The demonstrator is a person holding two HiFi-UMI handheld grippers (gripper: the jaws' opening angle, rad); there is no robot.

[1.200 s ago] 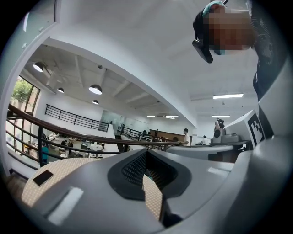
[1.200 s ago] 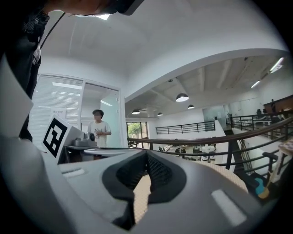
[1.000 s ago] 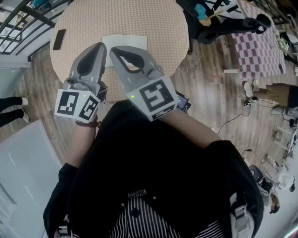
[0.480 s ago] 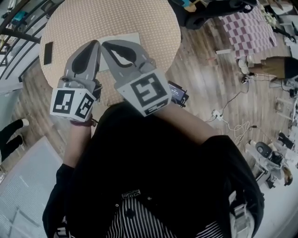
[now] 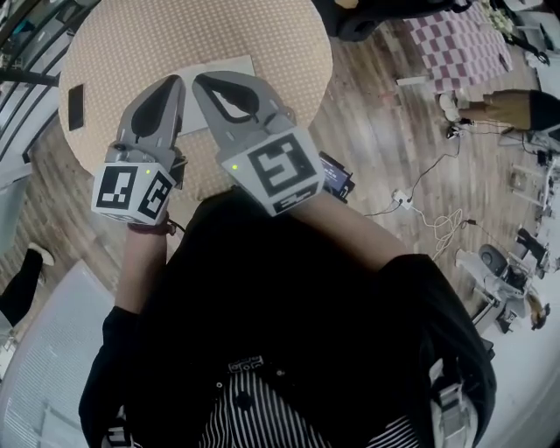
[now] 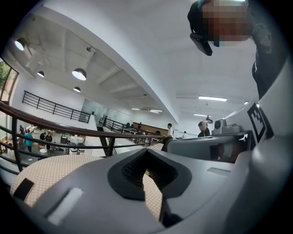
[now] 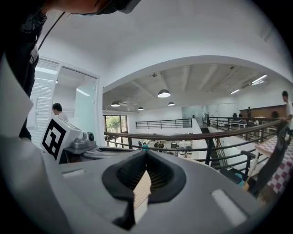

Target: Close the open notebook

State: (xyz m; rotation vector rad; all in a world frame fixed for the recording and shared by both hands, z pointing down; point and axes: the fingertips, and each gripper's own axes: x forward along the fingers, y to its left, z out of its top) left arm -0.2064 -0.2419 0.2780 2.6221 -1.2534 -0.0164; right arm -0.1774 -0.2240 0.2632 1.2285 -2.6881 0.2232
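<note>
**Beige cloth, white pages: both tools closed above the table's near edge**

The round table wears a beige dotted cloth, and the notebook lies flat on it, white face up, between the table's middle and its near edge. A dark flat slab sits by the table's left rim, well apart from the notebook.

The left gripper and the right gripper are held side by side over the table's near edge, tips close together and covering the notebook's near side. Each has its jaws together on nothing; only cloth shows through the gap behind the pads. Shut jaws probably suit this job, since a cover can be nudged over with a blunt tip. Whether either tip touches the pages cannot be told, and closing seems not yet begun.
</note>
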